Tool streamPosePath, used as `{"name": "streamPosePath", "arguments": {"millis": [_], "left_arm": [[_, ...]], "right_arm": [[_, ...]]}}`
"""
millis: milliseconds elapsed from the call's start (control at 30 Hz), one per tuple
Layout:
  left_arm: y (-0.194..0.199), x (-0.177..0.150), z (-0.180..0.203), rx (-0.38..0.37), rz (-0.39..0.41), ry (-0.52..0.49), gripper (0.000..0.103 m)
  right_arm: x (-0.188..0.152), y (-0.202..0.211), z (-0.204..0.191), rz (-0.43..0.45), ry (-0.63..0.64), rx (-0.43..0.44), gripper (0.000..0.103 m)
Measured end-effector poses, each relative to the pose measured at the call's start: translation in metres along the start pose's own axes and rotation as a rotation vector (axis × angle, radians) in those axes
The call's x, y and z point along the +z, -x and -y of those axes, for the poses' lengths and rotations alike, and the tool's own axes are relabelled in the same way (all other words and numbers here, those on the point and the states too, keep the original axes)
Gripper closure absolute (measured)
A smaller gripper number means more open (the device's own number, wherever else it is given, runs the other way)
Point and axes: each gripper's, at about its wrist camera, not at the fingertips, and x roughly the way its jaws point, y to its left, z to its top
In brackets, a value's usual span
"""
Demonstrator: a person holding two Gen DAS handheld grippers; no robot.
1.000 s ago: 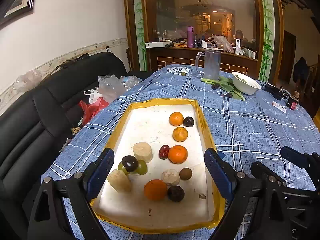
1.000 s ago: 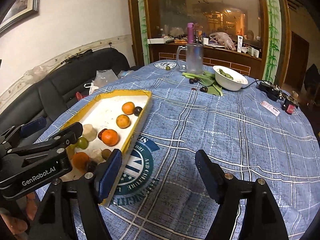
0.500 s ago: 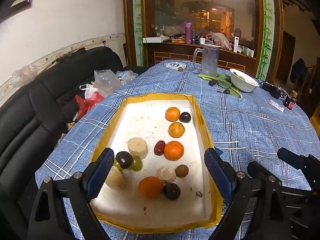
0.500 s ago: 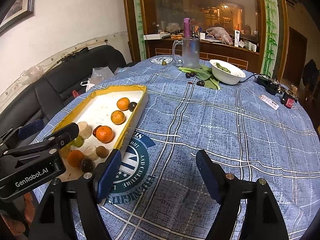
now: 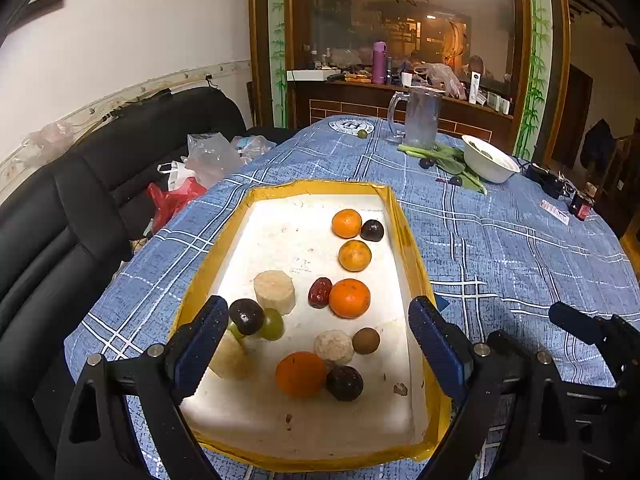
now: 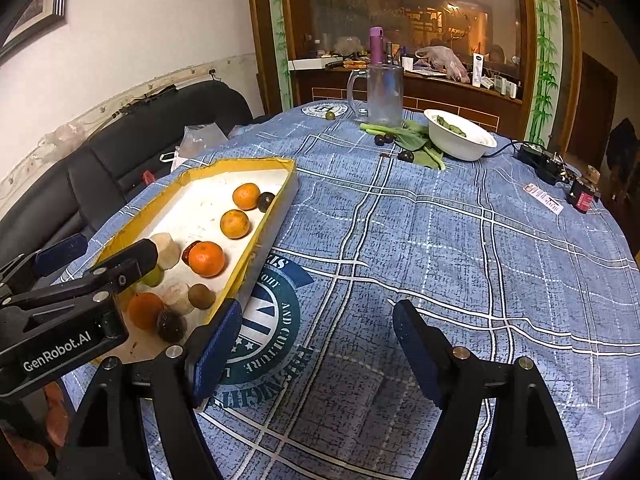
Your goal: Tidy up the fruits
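A yellow-rimmed white tray on the blue checked tablecloth holds several fruits: oranges, dark plums, a red date, green grapes, pale banana pieces and a brown longan. My left gripper is open and empty over the tray's near end. My right gripper is open and empty over bare cloth to the right of the tray. The left gripper's arm shows in the right wrist view.
At the far end stand a glass mug, a white bowl on green leaves, loose dark plums and a green fruit. Small items and a cable lie far right. A black sofa with bags is left.
Both grippers have lifted and drawn back slightly, so the tray and table look a little farther off. Both stay open; no fruit has moved.
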Motion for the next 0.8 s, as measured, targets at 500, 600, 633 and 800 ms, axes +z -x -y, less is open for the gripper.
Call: {"name": "streamPosePath", "arguments": {"millis": [500, 600, 633, 800], "left_arm": [[0.080, -0.015, 0.005, 0.199, 0.440, 0.028, 0.000], [0.064, -0.012, 0.004, 0.197, 0.338, 0.035, 0.000], [0.058, -0.012, 0.001, 0.180, 0.293, 0.060, 0.000], [0.038, -0.014, -0.019, 0.104, 0.141, 0.157, 0.000]], "right_arm": [[-0.001, 0.011, -0.020, 0.044, 0.053, 0.041, 0.016], [-0.001, 0.011, -0.025, 0.044, 0.063, 0.048, 0.015], [-0.002, 0.011, -0.026, 0.043, 0.065, 0.051, 0.015], [-0.003, 0.008, -0.029, 0.026, 0.072, 0.055, 0.014]]}}
